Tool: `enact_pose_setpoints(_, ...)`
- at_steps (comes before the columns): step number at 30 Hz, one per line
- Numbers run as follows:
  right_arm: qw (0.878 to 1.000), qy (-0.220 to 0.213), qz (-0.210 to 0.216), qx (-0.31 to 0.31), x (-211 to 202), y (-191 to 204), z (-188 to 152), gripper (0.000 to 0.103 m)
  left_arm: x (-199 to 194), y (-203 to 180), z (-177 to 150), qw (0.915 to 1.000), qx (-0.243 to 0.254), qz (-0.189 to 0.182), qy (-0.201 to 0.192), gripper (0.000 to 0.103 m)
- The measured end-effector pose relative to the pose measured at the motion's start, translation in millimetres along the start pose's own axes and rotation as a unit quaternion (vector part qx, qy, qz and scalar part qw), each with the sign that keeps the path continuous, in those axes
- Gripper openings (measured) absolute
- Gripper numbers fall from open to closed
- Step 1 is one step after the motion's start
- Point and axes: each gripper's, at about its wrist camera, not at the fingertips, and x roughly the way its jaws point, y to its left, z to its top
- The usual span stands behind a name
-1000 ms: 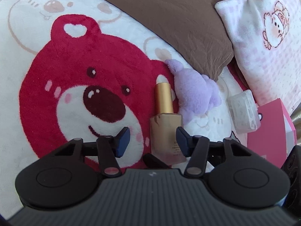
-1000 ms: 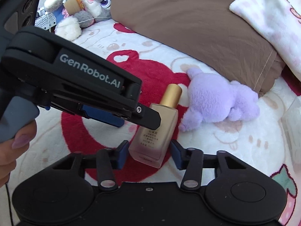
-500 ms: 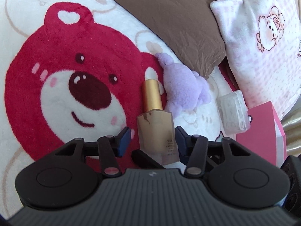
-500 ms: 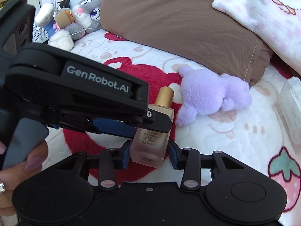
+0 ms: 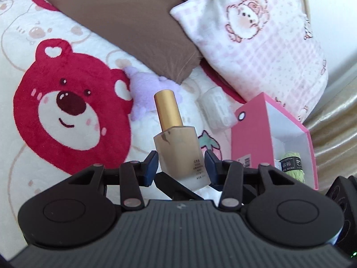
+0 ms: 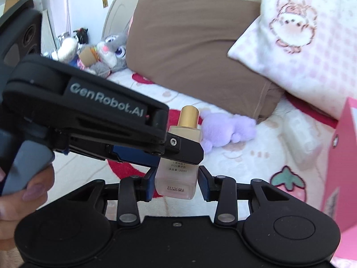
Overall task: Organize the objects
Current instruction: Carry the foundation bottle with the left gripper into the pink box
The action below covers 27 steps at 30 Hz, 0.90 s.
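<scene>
A frosted beige foundation bottle (image 5: 178, 151) with a gold cap (image 6: 189, 116) hangs above the bear blanket (image 5: 67, 116). Both grippers hold it. My left gripper (image 5: 180, 169) has its blue pads against the bottle's two sides. In the right wrist view one left finger (image 6: 185, 151) crosses the bottle's front. My right gripper (image 6: 176, 185) is closing its jaws on the bottle's base (image 6: 176, 183), which sits between them. One right finger (image 5: 176, 187) shows under the bottle in the left wrist view. A hand (image 6: 26, 196) grips the left handle.
An open pink box (image 5: 250, 138) stands at the right with a green yarn ball (image 5: 292, 165) inside. A purple plush (image 5: 142, 89) and a clear plastic case (image 5: 216, 109) lie beyond the bottle. Brown pillow (image 5: 125, 22) and pink checked pillow (image 5: 256, 44) lie behind. A grey bunny plush (image 6: 111, 53) is far left.
The bottle lay on the blanket with both grippers around it. Both have closed on it and risen, lifting it clear. The pink box now shows more fully at the right.
</scene>
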Motion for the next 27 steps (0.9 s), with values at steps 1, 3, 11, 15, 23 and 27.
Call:
enact_pose_setpoints(1,1.000,-0.005,-0.003,-0.003,-10,-1,1,0.044,-6,-8,-2,1.0000,0.007,-0.002,-0.005,0.043)
enact_pose_setpoints(3,1.000,-0.018,-0.011,-0.006,-28,-3,3,0.043,-14,-23,-4,0.9998,0.010,-0.011,-0.012,0.043)
enact_pose_setpoints(11,0.997,-0.059,-0.047,-0.010,-91,-23,14,0.041,-33,-83,-1,0.9977,0.044,-0.048,-0.019,0.042)
enact_pose_setpoints(15,0.994,-0.073,-0.076,-0.011,-117,-32,20,0.040,-36,-122,3,0.9954,0.080,-0.050,-0.016,0.042)
enact_pose_setpoints(23,0.987,-0.072,-0.137,0.040,-149,-76,22,0.040,0,-202,9,0.9868,0.151,-0.050,0.029,0.041)
enact_pose_setpoints(27,0.980,-0.060,-0.164,0.095,-144,-111,15,0.040,42,-235,11,0.9793,0.186,-0.049,0.064,0.040)
